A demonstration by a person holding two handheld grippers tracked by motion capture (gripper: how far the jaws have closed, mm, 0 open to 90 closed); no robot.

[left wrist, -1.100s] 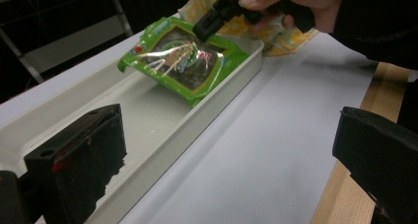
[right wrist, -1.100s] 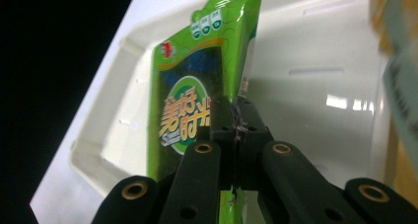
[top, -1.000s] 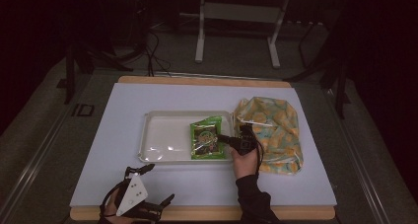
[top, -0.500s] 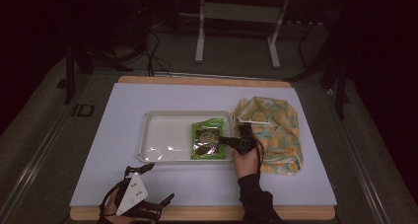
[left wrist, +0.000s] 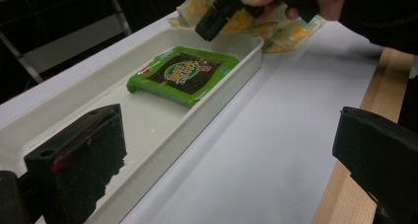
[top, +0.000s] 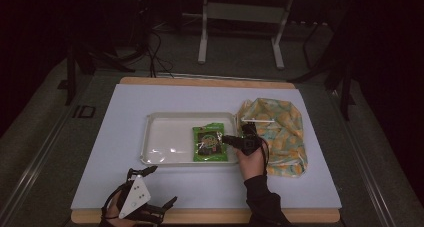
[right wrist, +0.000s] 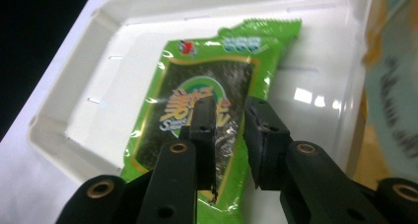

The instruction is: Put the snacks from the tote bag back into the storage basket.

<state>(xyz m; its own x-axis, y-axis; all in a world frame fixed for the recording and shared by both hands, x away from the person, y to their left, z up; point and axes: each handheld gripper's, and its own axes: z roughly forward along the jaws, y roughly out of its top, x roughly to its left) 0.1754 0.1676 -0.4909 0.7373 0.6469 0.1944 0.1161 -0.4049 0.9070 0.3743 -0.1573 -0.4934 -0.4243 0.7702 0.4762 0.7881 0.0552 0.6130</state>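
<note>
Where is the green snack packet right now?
In the high view, the green snack packet lies flat inside the white tray, at the tray's right end. The right tool is just beside it, with the yellow patterned bag farther right.

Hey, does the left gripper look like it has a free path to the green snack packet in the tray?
Probably yes. The left gripper is open over bare table near the tray, but the right gripper hangs over the green snack packet, crowding that side.

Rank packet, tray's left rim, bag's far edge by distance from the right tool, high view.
From the right tool:
1. Packet, directly beneath its tips, in the tray's right end.
2. Bag's far edge, beyond and to the right.
3. Tray's left rim, farthest, across the tray.
</note>
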